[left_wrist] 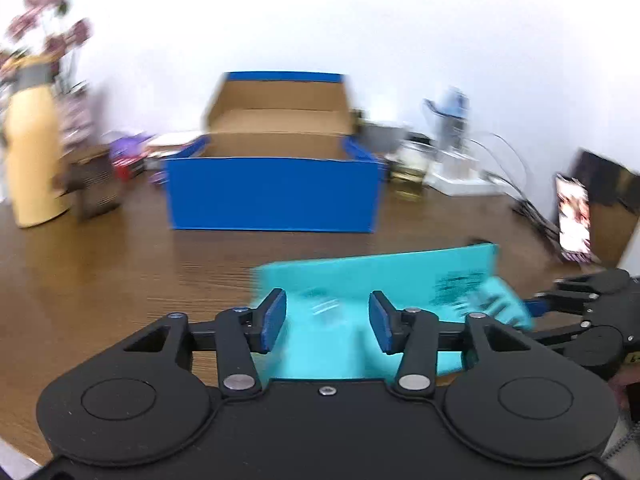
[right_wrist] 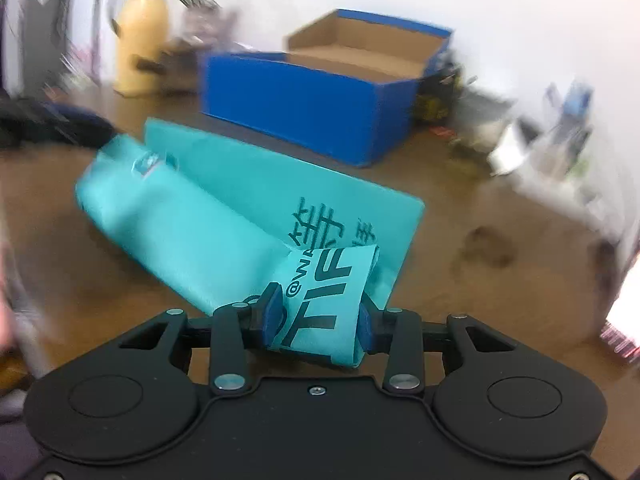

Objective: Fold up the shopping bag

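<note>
A teal shopping bag with dark print lies partly folded on the brown table. One printed end of it is lifted off the table and fills the gap between the pads of my right gripper, which is shut on it. In the left wrist view the bag lies just beyond my left gripper. That gripper hovers over the near part of the bag, open, with nothing held. The right gripper reaches in from the right edge at the bag's raised end.
An open blue cardboard box stands behind the bag. A yellow flask and flowers are at the back left. A jar, cables and a white device sit at the back right, with a dark box at the far right.
</note>
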`<state>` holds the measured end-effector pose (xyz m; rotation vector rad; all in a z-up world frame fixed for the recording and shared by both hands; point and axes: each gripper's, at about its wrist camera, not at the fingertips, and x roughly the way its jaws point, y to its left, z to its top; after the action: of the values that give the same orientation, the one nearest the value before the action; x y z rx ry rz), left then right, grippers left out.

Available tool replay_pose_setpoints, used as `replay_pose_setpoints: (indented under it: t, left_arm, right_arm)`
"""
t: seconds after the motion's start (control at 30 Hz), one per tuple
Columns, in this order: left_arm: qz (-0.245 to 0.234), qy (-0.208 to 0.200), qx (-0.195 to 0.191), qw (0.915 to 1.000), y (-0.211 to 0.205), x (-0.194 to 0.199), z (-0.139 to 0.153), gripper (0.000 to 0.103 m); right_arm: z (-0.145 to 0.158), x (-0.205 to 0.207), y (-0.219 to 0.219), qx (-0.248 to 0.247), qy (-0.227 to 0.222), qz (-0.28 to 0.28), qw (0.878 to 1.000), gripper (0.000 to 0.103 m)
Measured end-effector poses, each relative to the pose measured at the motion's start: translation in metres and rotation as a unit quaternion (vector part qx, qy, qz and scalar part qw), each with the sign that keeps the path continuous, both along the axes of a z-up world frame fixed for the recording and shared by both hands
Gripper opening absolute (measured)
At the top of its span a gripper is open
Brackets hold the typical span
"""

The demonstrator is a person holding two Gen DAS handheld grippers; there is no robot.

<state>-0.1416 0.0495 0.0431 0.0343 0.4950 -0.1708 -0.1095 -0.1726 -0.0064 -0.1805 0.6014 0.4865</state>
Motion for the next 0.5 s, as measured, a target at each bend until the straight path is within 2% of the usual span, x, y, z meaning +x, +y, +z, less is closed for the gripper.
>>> replay_pose_setpoints:
  t: [0.03, 0.13, 0.2, 0.37, 0.47, 0.5]
  left_arm:
    - [-0.006, 0.009, 0.013, 0.9999, -0.011, 0.001, -0.008, 0.046]
    - [-0.012, 0.03, 0.045, 0.9985, -0.028, 0.0, -0.033, 0.046]
    - [-0.019, 0.017, 0.051, 0.9984, -0.031, -0.007, -0.041, 0.047]
    - [-0.033, -0.007, 0.038, 0.9987, -0.026, -0.014, -0.053, 0.049]
    - [-0.044, -0.025, 0.052, 0.9973, -0.03, -0.018, -0.058, 0.049]
    - [-0.044, -0.026, 0.05, 0.9974, -0.03, -0.018, -0.058, 0.049]
  right_arm:
    - [-0.001, -0.008, -0.002, 0.02, 0.006, 0.005, 1.0, 0.041]
    - [-0.005, -0.033, 0.0, 0.029, -0.011, -0.019, 0.999, 0.041]
    - [-0.006, -0.045, 0.002, 0.027, -0.025, -0.032, 0.999, 0.042]
    - [-0.014, -0.068, 0.003, 0.029, -0.077, -0.047, 0.995, 0.043]
    - [-0.011, -0.076, -0.015, 0.056, -0.076, -0.043, 0.995, 0.045]
    - [-0.009, -0.078, -0.022, 0.054, -0.082, -0.057, 0.993, 0.045]
